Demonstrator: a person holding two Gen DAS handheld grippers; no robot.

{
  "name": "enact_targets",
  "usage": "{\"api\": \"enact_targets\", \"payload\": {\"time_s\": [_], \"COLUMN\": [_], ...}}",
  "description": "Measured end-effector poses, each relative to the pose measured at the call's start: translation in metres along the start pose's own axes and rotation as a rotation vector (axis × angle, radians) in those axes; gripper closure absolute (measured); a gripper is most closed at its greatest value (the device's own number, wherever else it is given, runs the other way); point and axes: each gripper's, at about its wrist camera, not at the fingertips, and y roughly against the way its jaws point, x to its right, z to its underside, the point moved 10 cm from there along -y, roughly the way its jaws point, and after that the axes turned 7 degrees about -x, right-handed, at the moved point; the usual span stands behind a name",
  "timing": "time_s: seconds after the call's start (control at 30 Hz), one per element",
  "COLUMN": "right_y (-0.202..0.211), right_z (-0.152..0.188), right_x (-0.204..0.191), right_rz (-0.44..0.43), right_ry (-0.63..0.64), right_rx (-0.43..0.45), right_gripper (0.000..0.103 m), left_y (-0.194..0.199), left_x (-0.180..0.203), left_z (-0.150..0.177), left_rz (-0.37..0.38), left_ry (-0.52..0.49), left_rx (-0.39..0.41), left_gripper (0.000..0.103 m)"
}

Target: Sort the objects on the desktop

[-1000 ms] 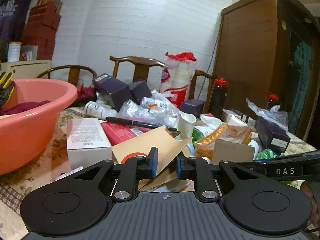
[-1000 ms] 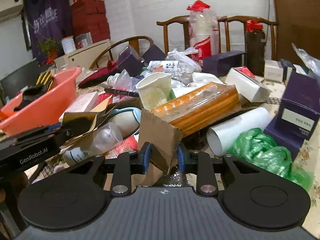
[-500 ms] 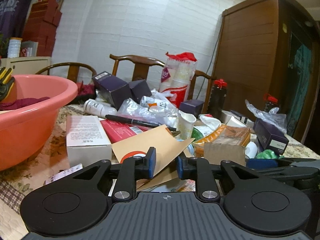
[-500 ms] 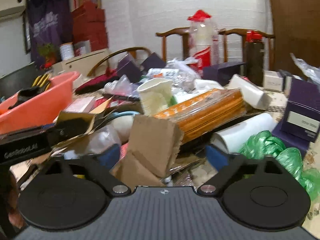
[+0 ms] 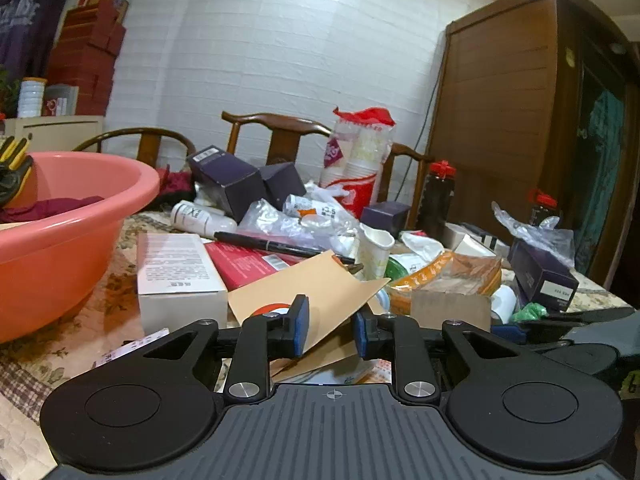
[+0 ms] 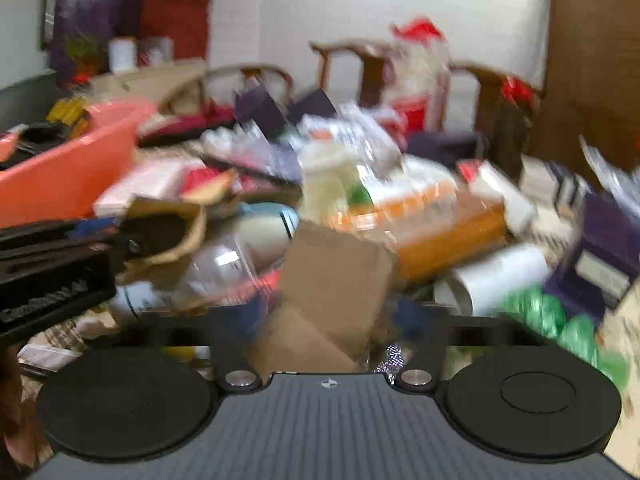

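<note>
The table is piled with clutter. In the left wrist view my left gripper has its jaws a narrow gap apart around the edge of a tan envelope; whether the pads touch it is unclear. In the blurred right wrist view my right gripper is open wide around a folded brown cardboard piece. The left gripper's body shows at the left there. An orange wrapped pack lies behind the cardboard.
A pink basin with dark cloth stands at the left. A white box, a black pen, a paper cup, purple boxes, a white roll and green plastic crowd the table. Wooden chairs stand behind.
My right gripper opened from a narrow gap to wide around the brown cardboard, and its view is now blurred by motion. My left gripper opened slightly and barely shifted.
</note>
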Motion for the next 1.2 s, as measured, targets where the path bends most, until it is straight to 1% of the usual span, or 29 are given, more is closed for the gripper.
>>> {"api": "enact_targets", "payload": {"time_s": [0.03, 0.1, 0.17, 0.23, 0.3, 0.47, 0.57, 0.7, 0.87, 0.9, 0.93, 1.0, 1.03, 1.13, 1.17, 1.2], "right_y": [0.003, 0.009, 0.014, 0.022, 0.028, 0.037, 0.049, 0.058, 0.060, 0.060, 0.061, 0.063, 0.065, 0.068, 0.067, 0.065], "right_z": [0.000, 0.002, 0.003, 0.003, 0.002, -0.001, -0.006, -0.008, -0.003, -0.002, -0.002, -0.002, -0.002, -0.003, -0.002, -0.001], "right_x": [0.003, 0.009, 0.014, 0.018, 0.017, 0.016, 0.012, 0.007, 0.001, 0.001, 0.001, 0.002, 0.002, -0.002, -0.004, -0.006], "right_rz": [0.001, -0.016, -0.030, -0.051, -0.084, -0.154, -0.208, -0.230, -0.213, -0.214, -0.213, -0.215, -0.221, -0.237, -0.243, -0.251], "right_ry": [-0.032, -0.082, -0.112, -0.130, -0.141, -0.168, -0.182, -0.182, -0.163, -0.164, -0.168, -0.175, -0.179, -0.178, -0.178, -0.179], "right_rx": [0.020, 0.043, 0.043, 0.067, 0.068, 0.084, 0.112, 0.131, 0.114, 0.111, 0.111, 0.109, 0.110, 0.103, 0.096, 0.085], "right_gripper": [0.055, 0.063, 0.071, 0.088, 0.092, 0.092, 0.092, 0.092, 0.092, 0.092, 0.092, 0.092, 0.092, 0.092, 0.092, 0.092], "left_y": [0.000, 0.000, 0.001, 0.001, 0.001, 0.001, 0.001, 0.002, 0.012, 0.015, 0.020, 0.028, 0.032, 0.040, 0.041, 0.040], "left_x": [-0.001, -0.002, -0.003, -0.003, -0.003, -0.003, -0.003, 0.000, 0.006, 0.007, 0.008, 0.011, 0.013, 0.019, 0.020, 0.022], "left_z": [0.000, 0.001, 0.001, 0.001, 0.000, 0.001, 0.000, -0.001, -0.007, -0.010, -0.013, -0.018, -0.020, -0.022, -0.021, -0.020], "left_rz": [0.000, -0.001, -0.001, -0.001, -0.002, -0.002, -0.004, 0.002, 0.004, 0.005, 0.003, 0.008, 0.017, 0.017, 0.015, 0.013], "left_ry": [0.003, 0.008, 0.010, 0.009, 0.011, 0.016, 0.016, 0.011, -0.004, -0.014, -0.025, -0.033, -0.038, -0.057, -0.064, -0.066], "left_rx": [0.000, 0.000, 0.000, 0.000, 0.002, 0.003, 0.006, 0.011, 0.022, 0.027, 0.032, 0.038, 0.040, 0.045, 0.042, 0.036], "left_gripper": [0.063, 0.062, 0.062, 0.062, 0.062, 0.062, 0.062, 0.061, 0.062, 0.067, 0.074, 0.075, 0.080, 0.080, 0.087, 0.088]}}
